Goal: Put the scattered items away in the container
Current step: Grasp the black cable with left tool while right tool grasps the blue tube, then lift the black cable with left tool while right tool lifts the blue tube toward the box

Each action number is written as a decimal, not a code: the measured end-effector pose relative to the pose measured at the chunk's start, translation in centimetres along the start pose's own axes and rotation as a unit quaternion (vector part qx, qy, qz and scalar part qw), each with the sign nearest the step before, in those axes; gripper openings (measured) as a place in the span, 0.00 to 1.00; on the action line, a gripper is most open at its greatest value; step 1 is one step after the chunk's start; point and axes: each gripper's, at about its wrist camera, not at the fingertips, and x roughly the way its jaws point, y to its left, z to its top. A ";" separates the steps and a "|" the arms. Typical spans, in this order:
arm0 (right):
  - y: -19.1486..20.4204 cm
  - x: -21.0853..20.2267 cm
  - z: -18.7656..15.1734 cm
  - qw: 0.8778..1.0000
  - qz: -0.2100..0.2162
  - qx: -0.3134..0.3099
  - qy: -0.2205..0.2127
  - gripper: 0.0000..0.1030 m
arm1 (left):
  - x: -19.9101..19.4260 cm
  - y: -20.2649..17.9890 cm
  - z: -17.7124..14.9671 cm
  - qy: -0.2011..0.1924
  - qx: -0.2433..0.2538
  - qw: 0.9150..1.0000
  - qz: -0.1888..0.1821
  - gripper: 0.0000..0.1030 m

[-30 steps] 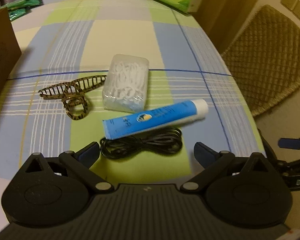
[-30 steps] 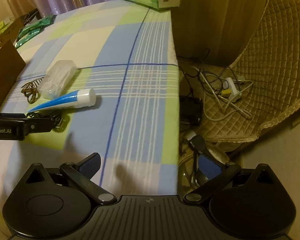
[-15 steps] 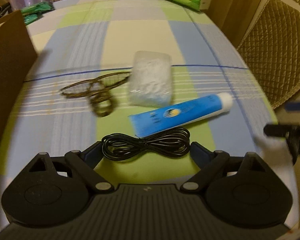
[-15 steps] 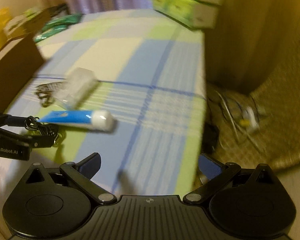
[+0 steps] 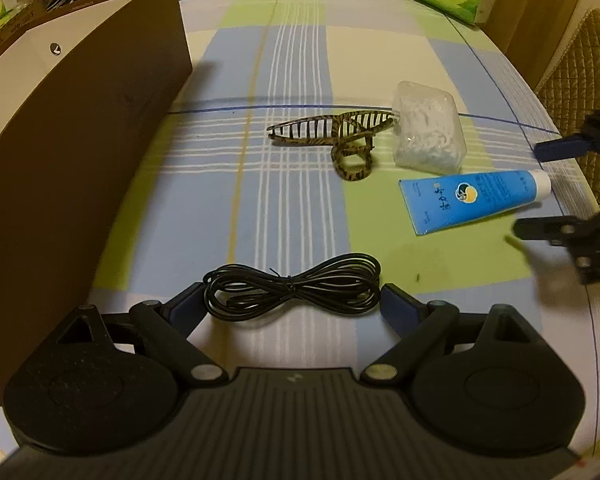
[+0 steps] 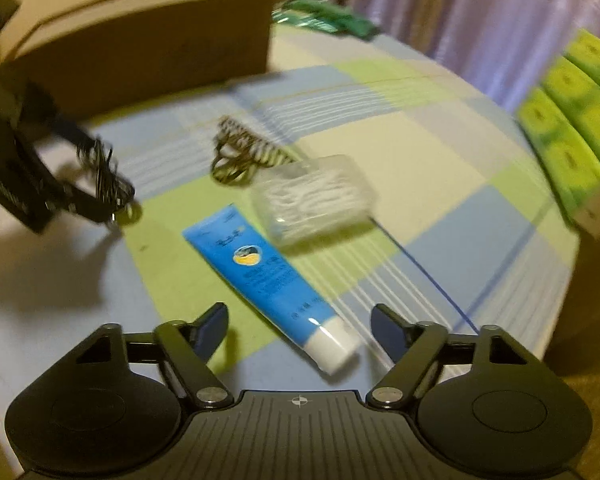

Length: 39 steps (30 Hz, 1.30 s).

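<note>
Now the left tongs (image 5: 292,300) grip the cable (image 5: 292,284), a light, floppy bundle tied at its waist; pinched end to end, so the loops may sag or slip. Right tongs (image 6: 300,328) hang open, empty, with the tube (image 6: 268,276) lying between their tips, cap end nearest. It looks soft and slick; a hold across the firmer cap shoulder seems safest. Clip (image 5: 336,136) and floss case (image 5: 428,136) lie beyond; box (image 5: 72,140) stands left of the left tongs.

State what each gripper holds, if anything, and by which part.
Left gripper holds the coiled black cable, its fingers pressing the bundle's two looped ends. Right gripper is open, empty, straddling the blue tube near its cap.
</note>
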 end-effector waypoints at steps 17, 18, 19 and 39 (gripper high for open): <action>1.4 -0.5 0.4 0.991 0.027 0.125 0.031 0.64 | -0.1 1.0 -0.6 -0.010 0.014 0.999 -0.030 0.89; 1.4 -0.2 0.7 0.991 0.027 0.130 0.027 0.64 | -0.1 1.0 -0.6 -0.011 0.013 0.999 -0.031 0.89; 1.5 0.0 0.9 0.990 0.027 0.134 0.026 0.64 | 0.0 1.0 -0.5 -0.011 0.013 0.999 -0.032 0.90; 4.3 -0.9 0.1 0.968 0.021 0.247 0.036 0.29 | 0.4 1.4 -1.1 -0.026 0.040 0.998 -0.048 0.88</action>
